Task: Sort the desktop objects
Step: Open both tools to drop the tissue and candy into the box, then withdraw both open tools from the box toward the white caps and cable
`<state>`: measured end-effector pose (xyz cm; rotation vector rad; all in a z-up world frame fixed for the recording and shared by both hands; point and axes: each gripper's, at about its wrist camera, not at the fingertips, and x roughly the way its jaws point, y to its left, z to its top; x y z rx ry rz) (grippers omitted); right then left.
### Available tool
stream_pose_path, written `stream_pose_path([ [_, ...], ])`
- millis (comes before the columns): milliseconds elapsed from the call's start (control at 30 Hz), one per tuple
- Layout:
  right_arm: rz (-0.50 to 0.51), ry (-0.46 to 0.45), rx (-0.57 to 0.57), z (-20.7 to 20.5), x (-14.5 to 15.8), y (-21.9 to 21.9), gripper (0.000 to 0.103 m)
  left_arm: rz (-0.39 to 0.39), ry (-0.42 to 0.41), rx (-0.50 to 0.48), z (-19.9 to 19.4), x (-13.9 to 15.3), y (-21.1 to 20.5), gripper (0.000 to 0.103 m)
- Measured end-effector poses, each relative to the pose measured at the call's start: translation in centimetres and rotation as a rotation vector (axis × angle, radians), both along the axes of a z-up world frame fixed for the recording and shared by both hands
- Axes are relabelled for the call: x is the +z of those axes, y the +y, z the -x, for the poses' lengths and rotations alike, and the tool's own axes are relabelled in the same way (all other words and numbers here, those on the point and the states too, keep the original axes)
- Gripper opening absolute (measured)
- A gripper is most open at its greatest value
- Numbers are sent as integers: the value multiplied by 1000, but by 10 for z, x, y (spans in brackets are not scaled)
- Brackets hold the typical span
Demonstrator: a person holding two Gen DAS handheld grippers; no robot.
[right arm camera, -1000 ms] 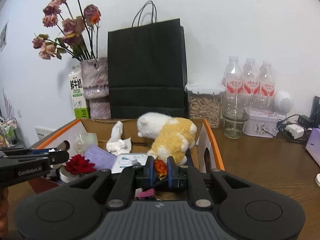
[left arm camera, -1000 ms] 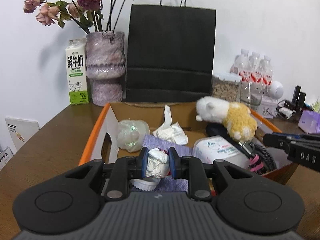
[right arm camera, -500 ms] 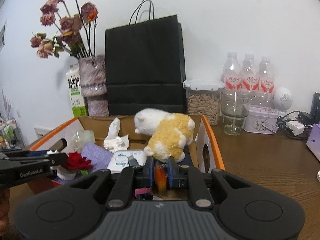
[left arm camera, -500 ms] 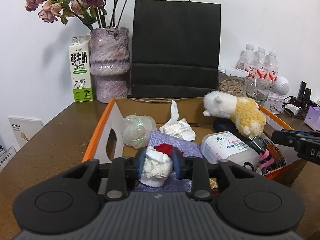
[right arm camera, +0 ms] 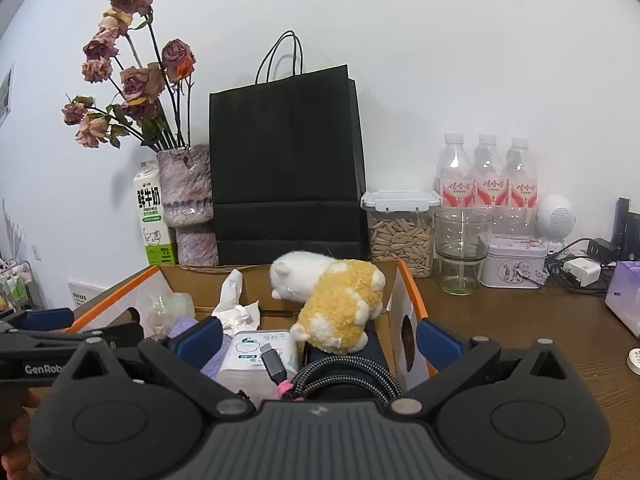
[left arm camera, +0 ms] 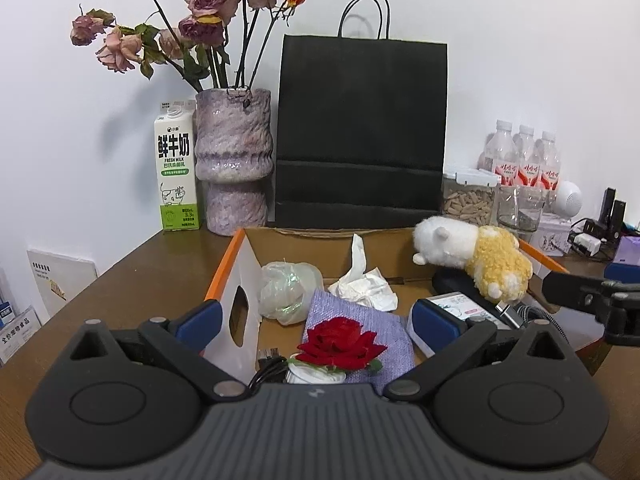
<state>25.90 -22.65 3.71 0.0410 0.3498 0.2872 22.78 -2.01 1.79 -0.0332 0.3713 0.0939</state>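
An orange-edged cardboard box point(left arm camera: 224, 268) holds several items. In the left wrist view a red rose in a white pot point(left arm camera: 340, 346) rests on a purple cloth point(left arm camera: 360, 320), near a plastic bag point(left arm camera: 288, 288), crumpled tissue point(left arm camera: 364, 288), a wipes pack point(left arm camera: 460, 308) and a white-and-yellow plush toy point(left arm camera: 476, 260). My left gripper point(left arm camera: 316, 326) is open and empty above the rose. My right gripper point(right arm camera: 320, 340) is open and empty above a braided cable point(right arm camera: 344, 376), the wipes pack point(right arm camera: 260, 356) and the plush toy point(right arm camera: 336, 300).
Behind the box stand a black paper bag point(left arm camera: 360, 132), a vase of dried roses point(left arm camera: 234, 160) and a milk carton point(left arm camera: 176, 176). To the right are a pellet jar point(right arm camera: 400, 228), a glass point(right arm camera: 462, 248), water bottles point(right arm camera: 486, 176), a tin point(right arm camera: 514, 264) and chargers point(right arm camera: 580, 268) on the wooden table point(right arm camera: 520, 320).
Both grippers have opened. The left has let go of the rose pot, which now sits on the purple cloth. The right has let go of the cable in the box. Both have pulled back.
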Motion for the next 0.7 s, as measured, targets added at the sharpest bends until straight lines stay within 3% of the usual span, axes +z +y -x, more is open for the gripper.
stream_pose_path([
  [700,3,-1,-10,11,5,4,103,31,-38,26,11,5,4,103],
])
